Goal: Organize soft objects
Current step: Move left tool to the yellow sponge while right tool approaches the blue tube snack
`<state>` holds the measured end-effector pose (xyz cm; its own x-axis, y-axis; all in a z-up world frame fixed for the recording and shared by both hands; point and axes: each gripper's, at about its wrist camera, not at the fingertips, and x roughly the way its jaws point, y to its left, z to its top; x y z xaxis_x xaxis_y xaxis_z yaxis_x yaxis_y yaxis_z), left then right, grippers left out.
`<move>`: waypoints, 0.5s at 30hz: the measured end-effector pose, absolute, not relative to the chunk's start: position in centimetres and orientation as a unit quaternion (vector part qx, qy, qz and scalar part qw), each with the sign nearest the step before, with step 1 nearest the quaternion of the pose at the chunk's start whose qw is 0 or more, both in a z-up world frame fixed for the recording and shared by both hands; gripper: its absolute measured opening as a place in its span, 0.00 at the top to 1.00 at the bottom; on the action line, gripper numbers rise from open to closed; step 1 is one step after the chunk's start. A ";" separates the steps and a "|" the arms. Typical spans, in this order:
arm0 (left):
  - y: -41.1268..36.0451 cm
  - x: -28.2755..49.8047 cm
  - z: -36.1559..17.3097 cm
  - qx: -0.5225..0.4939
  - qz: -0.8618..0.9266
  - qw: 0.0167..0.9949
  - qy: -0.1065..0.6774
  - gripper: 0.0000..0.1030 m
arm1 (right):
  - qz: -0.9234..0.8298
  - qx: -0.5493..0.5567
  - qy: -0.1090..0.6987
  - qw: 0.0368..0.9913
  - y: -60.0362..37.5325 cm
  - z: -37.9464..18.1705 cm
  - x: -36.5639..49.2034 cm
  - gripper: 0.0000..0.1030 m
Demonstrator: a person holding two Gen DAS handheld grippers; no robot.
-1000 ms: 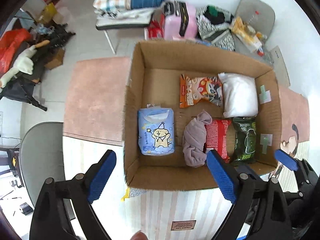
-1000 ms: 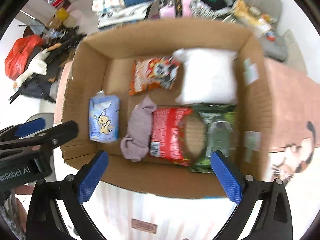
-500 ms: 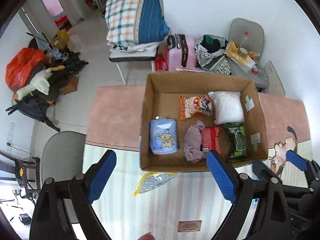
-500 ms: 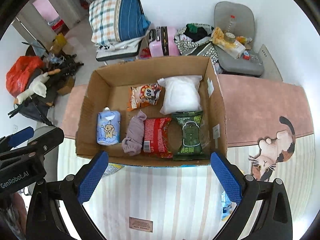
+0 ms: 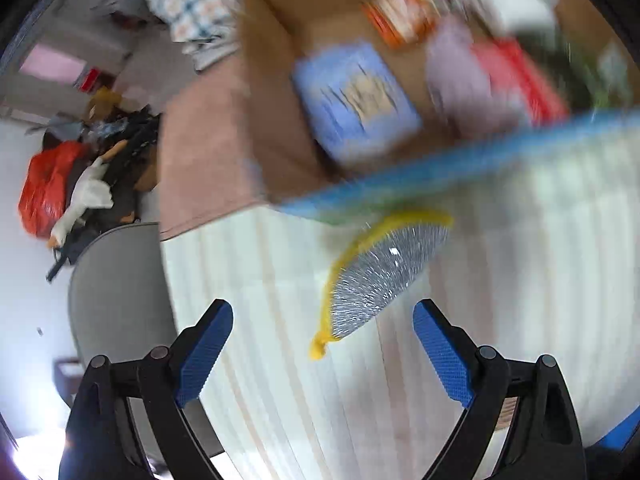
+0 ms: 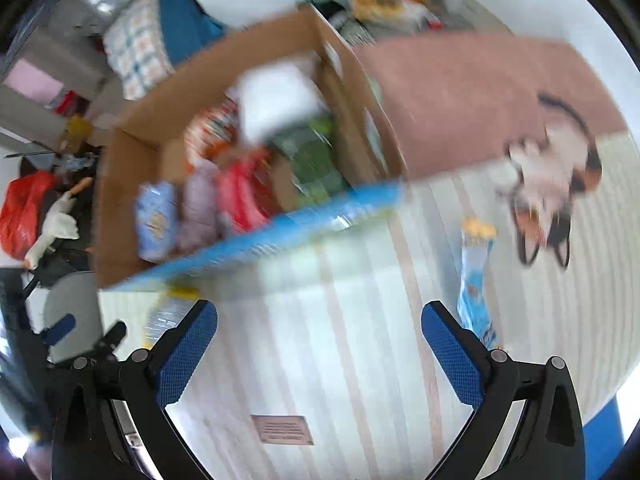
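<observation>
A cardboard box stands on the striped table and holds a blue tissue pack, a grey cloth, a red packet, a white bag and other packets, all blurred. A silver pouch with a yellow edge lies on the table in front of the box, just ahead of my open, empty left gripper. My right gripper is open and empty; a blue snack packet lies on the table by its right finger. The box also shows in the right wrist view.
A striped cloth with a pink band and a cat picture covers the table. A grey chair stands at the left table edge. Clutter, a red bag and folded bedding lie beyond the table.
Both grippers have dropped low and close toward the table in front of the box, tilting the views. The silver pouch now sits just ahead of the left gripper. Both stay open.
</observation>
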<state>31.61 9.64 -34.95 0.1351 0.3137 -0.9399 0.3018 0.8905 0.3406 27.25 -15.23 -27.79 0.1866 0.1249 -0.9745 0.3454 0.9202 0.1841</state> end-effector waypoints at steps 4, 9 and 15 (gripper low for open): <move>8.3 31.8 -39.3 0.277 -0.014 0.698 0.661 0.10 | -0.112 0.185 0.640 0.738 -16.8 -30.1 26.1 0.00; 6.6 31.7 -40.5 0.280 -0.022 0.705 0.651 0.10 | -0.152 0.184 0.635 0.735 -19.9 -31.8 25.2 0.00; 5.3 29.6 -40.4 0.161 -0.055 0.697 0.697 0.11 | -0.175 0.155 0.668 0.706 -24.0 -35.5 25.3 0.00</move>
<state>29.64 5.26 -40.40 0.0233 0.1477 -0.9888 0.3013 0.9420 0.1478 25.30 -23.98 -35.50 0.0459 -0.0404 -0.9981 0.4553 0.8902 -0.0151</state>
